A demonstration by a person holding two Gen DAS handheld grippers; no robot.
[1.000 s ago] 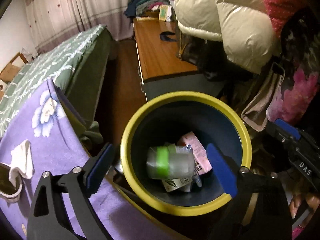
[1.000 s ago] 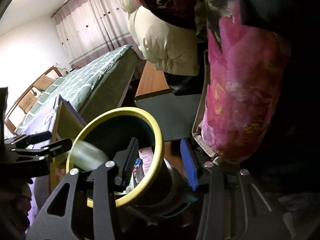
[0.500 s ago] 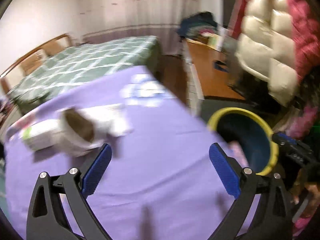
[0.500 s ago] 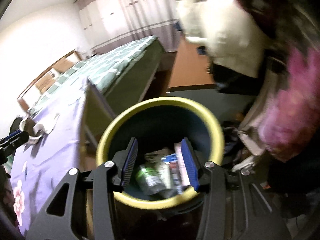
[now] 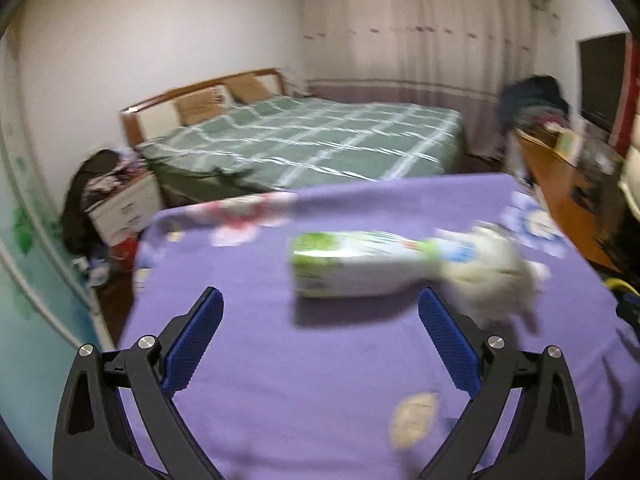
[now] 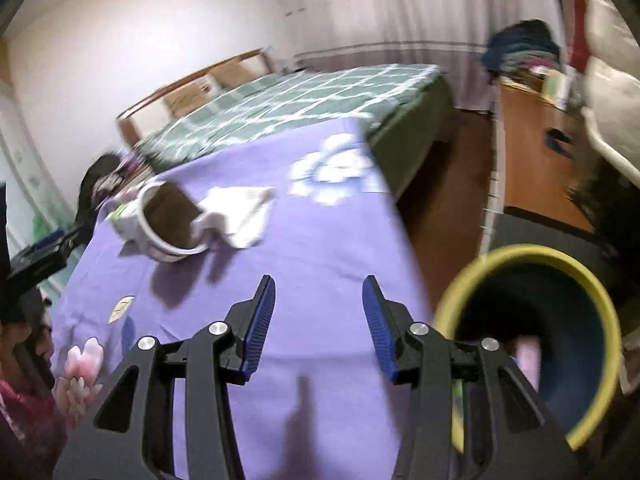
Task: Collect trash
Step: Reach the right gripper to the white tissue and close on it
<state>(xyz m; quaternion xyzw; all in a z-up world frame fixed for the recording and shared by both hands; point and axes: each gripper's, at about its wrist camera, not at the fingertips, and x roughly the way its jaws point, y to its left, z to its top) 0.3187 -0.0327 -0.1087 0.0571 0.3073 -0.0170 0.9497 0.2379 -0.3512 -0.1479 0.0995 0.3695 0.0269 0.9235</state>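
A white and green carton lies on its side on the purple tablecloth, just ahead of my open, empty left gripper. A white paper cup lies tipped beside it; the right wrist view shows its brown inside and a crumpled white tissue next to it. My right gripper is open and empty above the tablecloth. The yellow-rimmed dark bin stands off the table's right edge, with trash inside.
A green checked bed lies beyond the table. A wooden desk with clutter runs along the right wall. A nightstand with clothes stands at left. A small beige leaf print marks the cloth near my left gripper.
My left gripper swung from above the bin to the table and now faces the carton and cup. My right gripper moved off the bin and over the tablecloth, opening wider.
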